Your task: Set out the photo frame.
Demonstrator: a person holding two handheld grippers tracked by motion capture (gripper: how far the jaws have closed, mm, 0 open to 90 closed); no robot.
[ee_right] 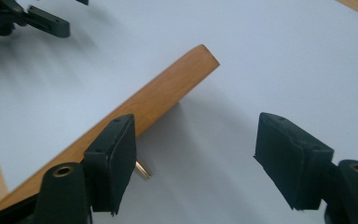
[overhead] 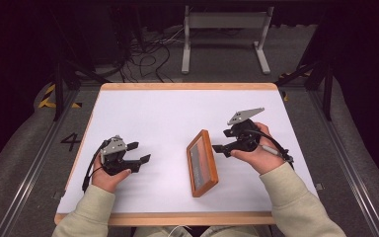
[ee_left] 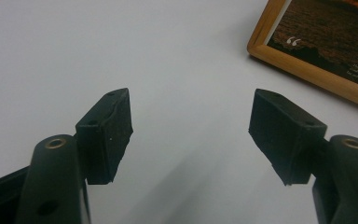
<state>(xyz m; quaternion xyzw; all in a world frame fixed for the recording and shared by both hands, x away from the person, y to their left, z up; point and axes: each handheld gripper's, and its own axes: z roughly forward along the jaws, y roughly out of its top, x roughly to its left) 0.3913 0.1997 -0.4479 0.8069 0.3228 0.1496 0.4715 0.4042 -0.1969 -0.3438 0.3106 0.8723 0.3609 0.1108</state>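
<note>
**Both tools open beside picture frame**

Wooden picture frame (overhead: 202,163) on the white bench (overhead: 168,113), right of centre, propped tilted. Right tool (overhead: 220,141) just beside its right edge, jaws apart, empty. Left tool (overhead: 139,152) well left of the frame, jaws spread wide, holding nothing, low over the bench.

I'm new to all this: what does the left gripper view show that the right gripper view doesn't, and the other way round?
Left gripper view alone: the picture frame's front, a dark landscape print with a quotation mark and small white text.

Right gripper view alone: the frame's plain wooden side edge, a small metal peg beneath it, and the left gripper farther off.

Both: the white tabletop, the same wooden frame, and a pair of black fingers spread wide apart, gripping nothing.
</note>
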